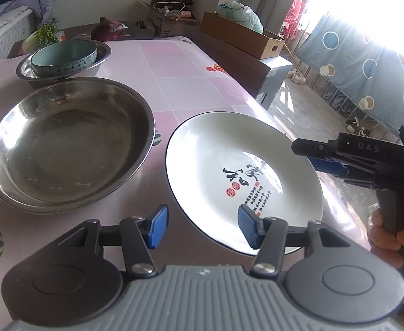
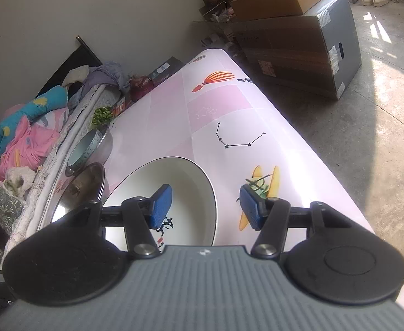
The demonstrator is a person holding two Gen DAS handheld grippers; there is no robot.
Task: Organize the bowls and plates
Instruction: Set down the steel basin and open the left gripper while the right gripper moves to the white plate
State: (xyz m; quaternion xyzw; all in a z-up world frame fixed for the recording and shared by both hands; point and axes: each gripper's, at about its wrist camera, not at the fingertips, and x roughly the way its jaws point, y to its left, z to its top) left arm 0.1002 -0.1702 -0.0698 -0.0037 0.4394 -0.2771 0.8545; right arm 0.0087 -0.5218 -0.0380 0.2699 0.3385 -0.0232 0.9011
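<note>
Both my claws stand apart and empty: left claw (image 1: 203, 226) straddles the white plate (image 1: 229, 165) rim at 6 o'clock, right claw (image 2: 206, 208) at its 3 o'clock edge. Sorting looks barely begun, judging by the layout. Count: one plate, two steel basins, large basin (image 1: 69, 143) at 9 o'clock, small basin (image 1: 63, 63) at 11 holding one teal bowl (image 1: 63, 55).

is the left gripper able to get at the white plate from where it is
Probably yes: the left gripper hangs open right over the white plate's near rim, one pad above the plate, one outside it, nothing between. The right gripper is at the far rim.
</note>
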